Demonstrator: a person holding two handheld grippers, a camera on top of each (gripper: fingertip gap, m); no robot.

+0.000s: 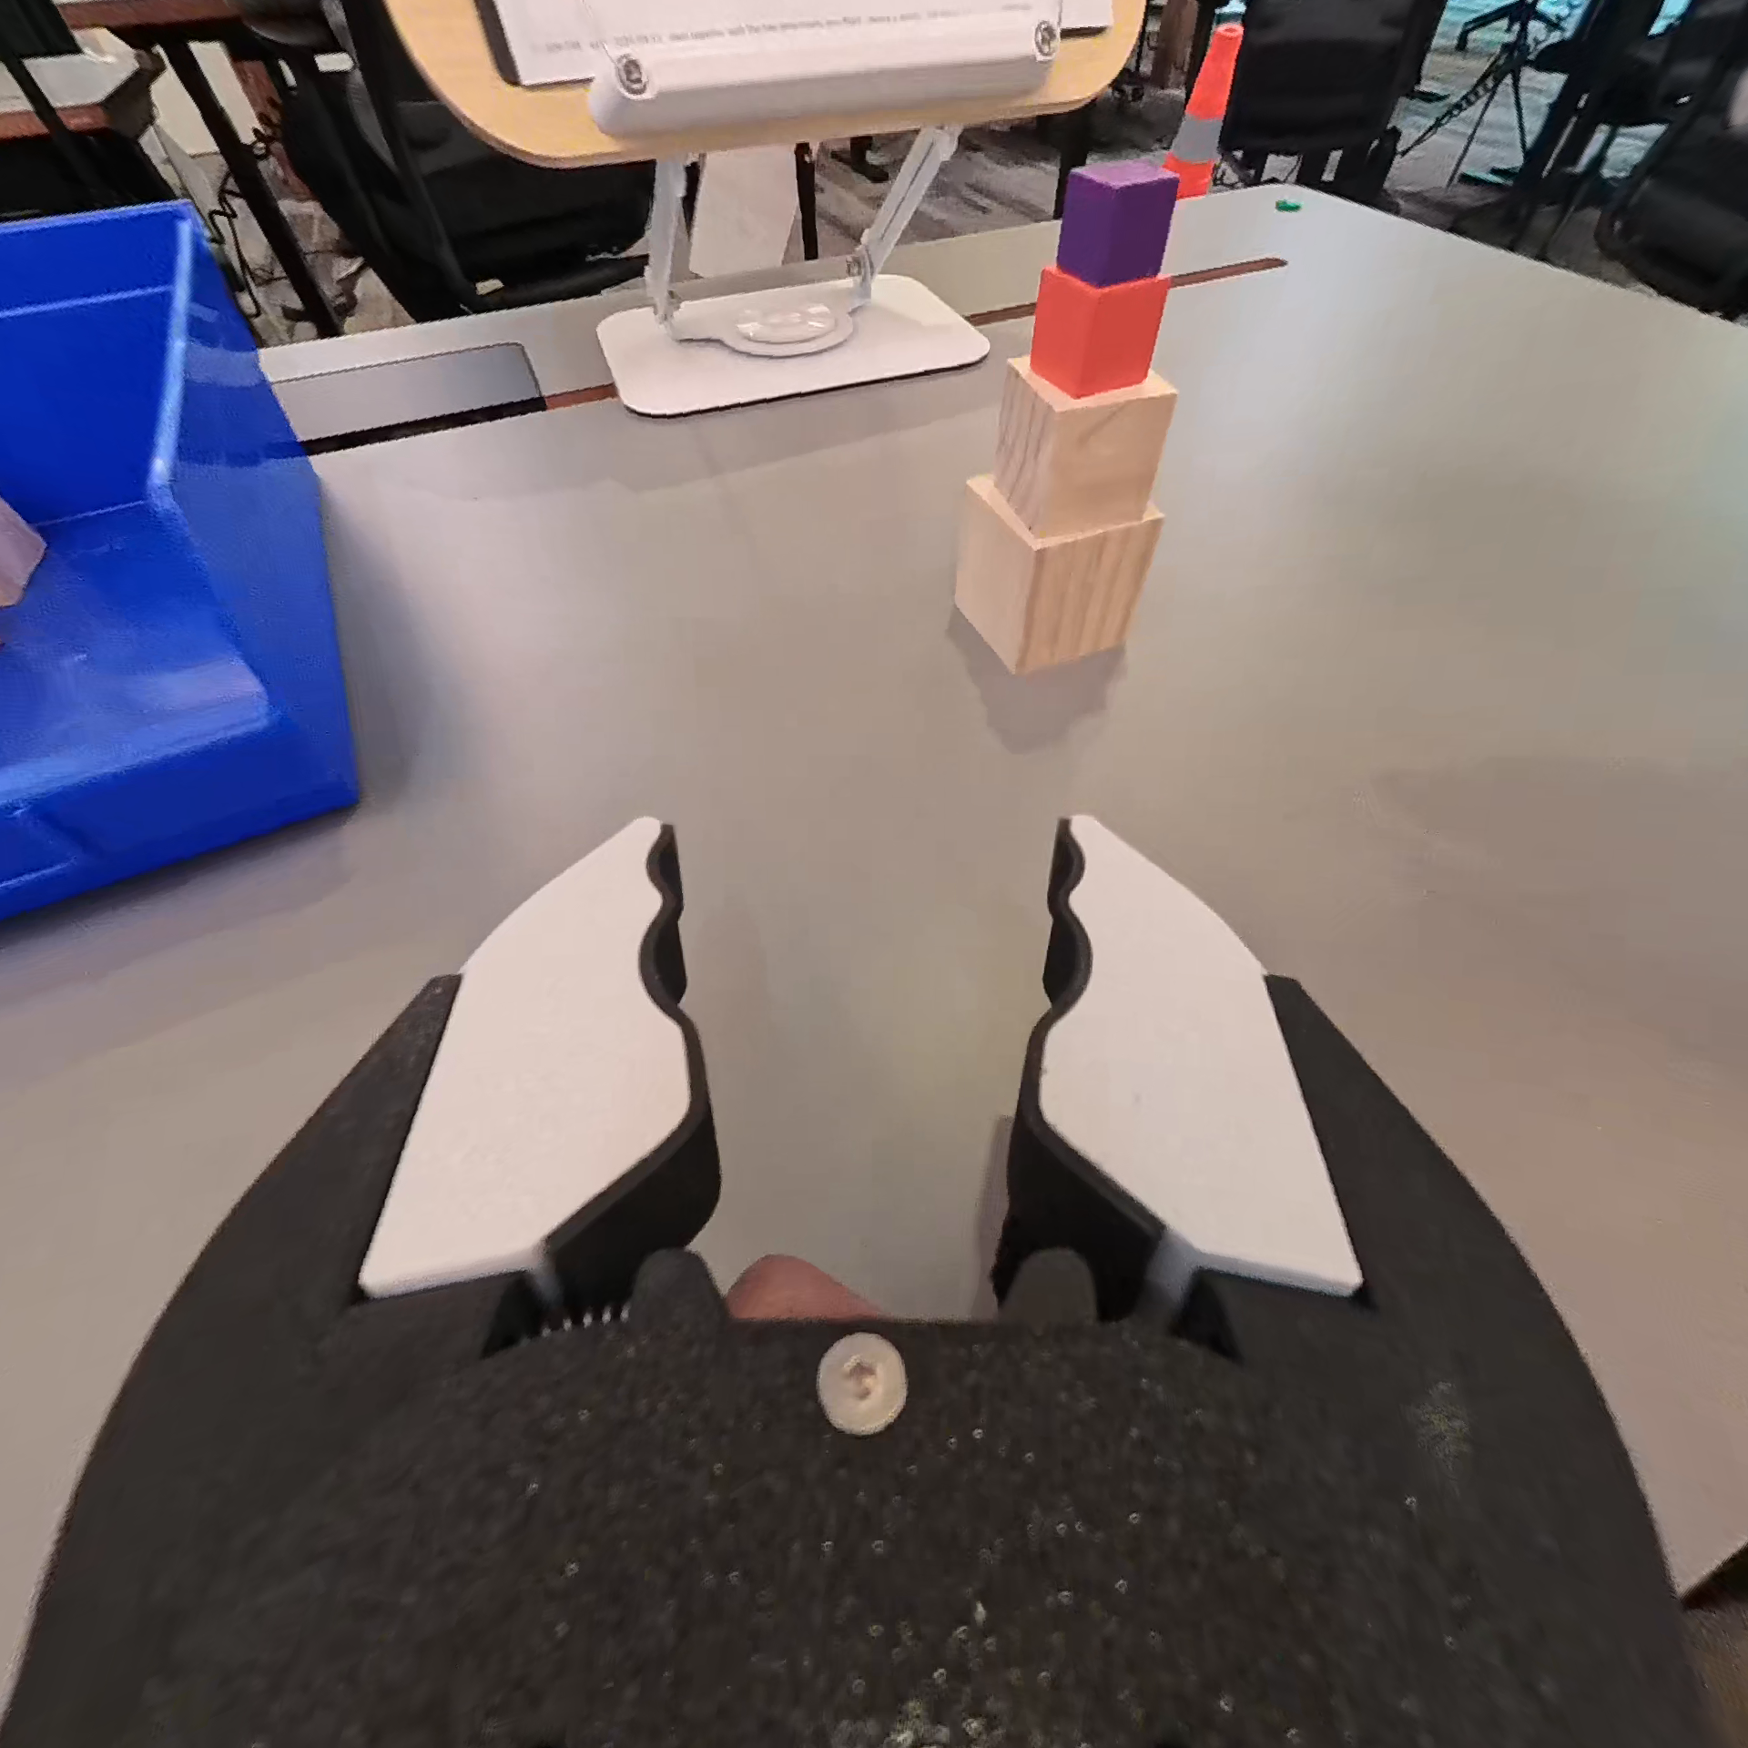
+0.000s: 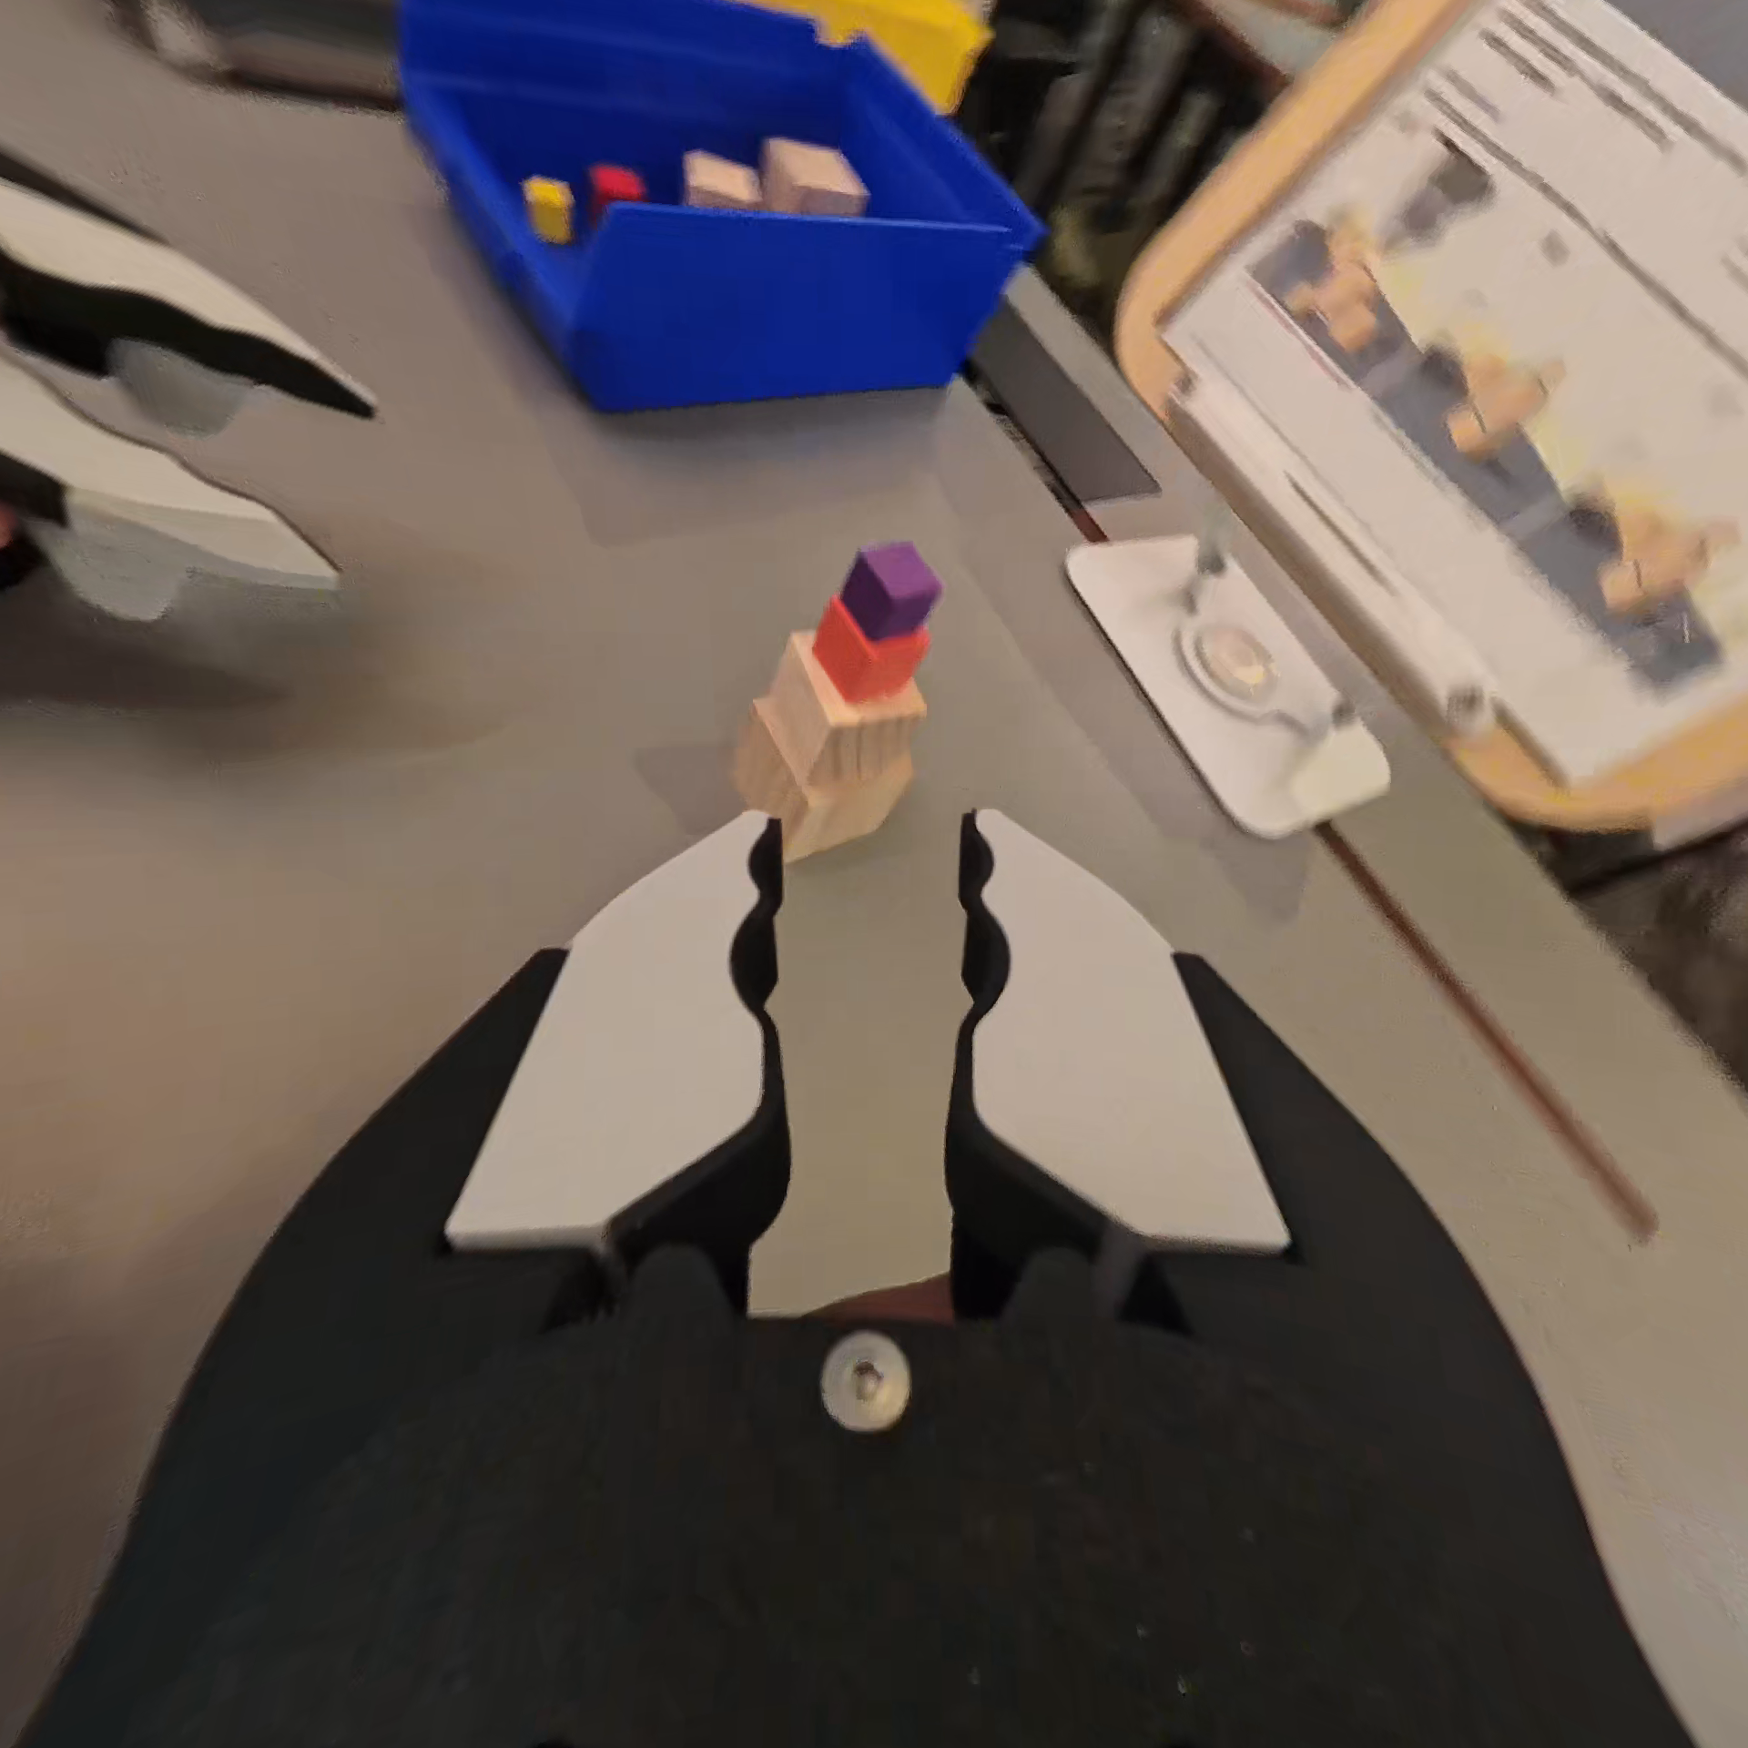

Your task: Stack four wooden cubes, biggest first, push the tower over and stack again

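Grey worktop (image 1: 1372, 662) in a busy room full of dark chairs, with a blue bin (image 1: 180, 605) at the left edge and a stand with a printed sheet (image 1: 795, 312) at the far edge. The tower (image 1: 1078, 445) is up on the far half of the worktop, just in front of the stand: big plain wood cube (image 1: 1050, 586) on the bottom, smaller plain one (image 1: 1078, 445), then the red cube (image 1: 1097, 326), purple cube (image 1: 1116, 222) on top. It's a bit twisted, each cube turned off the one below.

Both tools are empty. The left gripper (image 1: 865, 832) has its jaws spread wide and sits well back from the stack. The right gripper (image 2: 870, 823) has a narrower gap and points straight at the base.

So I'd say it's push-over time. If it were me, I'd nudge high up, around the red cube, and push toward the open middle of the worktop, not toward the edge or the stand, so the cubes don't roll off. The bin holds spare cubes (image 2: 719, 184), best left alone.
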